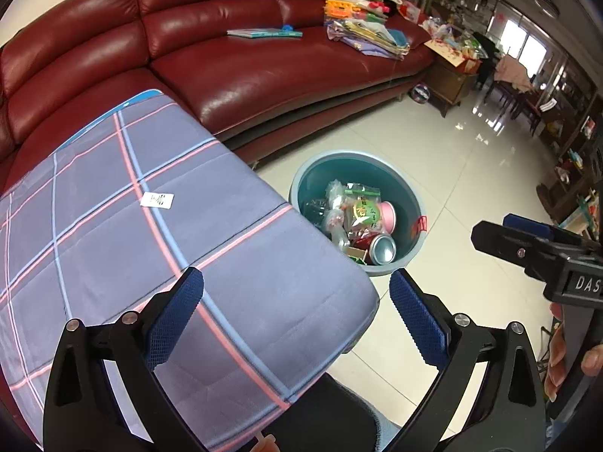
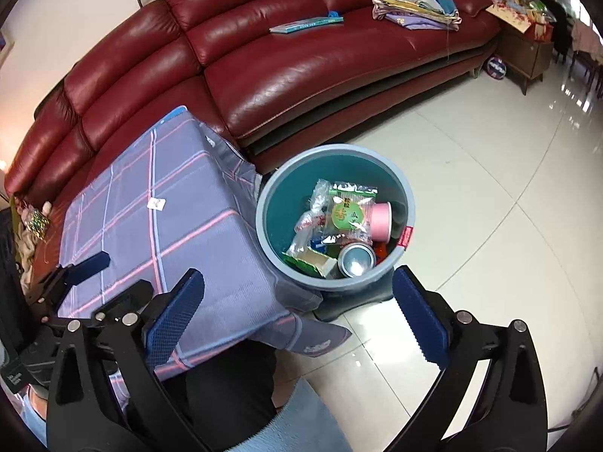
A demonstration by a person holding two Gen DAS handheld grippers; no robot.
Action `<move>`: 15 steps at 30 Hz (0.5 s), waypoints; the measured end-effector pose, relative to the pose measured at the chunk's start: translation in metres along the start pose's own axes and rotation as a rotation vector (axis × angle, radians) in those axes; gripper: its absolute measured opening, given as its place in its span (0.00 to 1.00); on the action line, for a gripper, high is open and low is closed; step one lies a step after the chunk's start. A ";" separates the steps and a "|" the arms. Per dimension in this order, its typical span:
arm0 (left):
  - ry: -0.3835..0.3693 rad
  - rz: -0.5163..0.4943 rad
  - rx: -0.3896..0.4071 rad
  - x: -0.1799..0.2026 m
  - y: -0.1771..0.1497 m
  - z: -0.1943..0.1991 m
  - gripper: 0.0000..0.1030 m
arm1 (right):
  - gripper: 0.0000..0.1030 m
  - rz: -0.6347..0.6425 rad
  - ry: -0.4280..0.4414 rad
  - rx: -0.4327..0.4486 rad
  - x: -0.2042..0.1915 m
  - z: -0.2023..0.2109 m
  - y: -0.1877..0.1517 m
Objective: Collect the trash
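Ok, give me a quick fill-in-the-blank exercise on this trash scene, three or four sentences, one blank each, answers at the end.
1. The pink cup lies inside the ____.
2. The bin stands on the floor beside a table covered by a ____ cloth.
3. The sofa behind the table is dark ____.
4. Both the left claw and the right claw are ____ and hold nothing.

Answers: bin; plaid; red; open
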State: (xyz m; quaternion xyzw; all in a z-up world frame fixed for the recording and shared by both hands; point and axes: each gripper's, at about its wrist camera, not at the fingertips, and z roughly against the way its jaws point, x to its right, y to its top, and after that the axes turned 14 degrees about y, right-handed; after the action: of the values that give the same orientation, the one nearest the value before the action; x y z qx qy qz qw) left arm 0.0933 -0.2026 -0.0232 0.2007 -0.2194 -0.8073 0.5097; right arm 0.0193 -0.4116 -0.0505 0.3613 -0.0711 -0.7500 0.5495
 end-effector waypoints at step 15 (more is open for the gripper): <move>0.030 0.013 -0.011 -0.004 -0.021 0.005 0.96 | 0.93 0.033 -0.048 -0.020 -0.002 -0.001 -0.018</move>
State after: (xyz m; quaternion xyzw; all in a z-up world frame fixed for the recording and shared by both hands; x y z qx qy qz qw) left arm 0.0771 -0.1900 -0.0302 0.2089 -0.2086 -0.8021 0.5191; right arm 0.0062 -0.4025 -0.0595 0.3362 -0.0825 -0.7502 0.5634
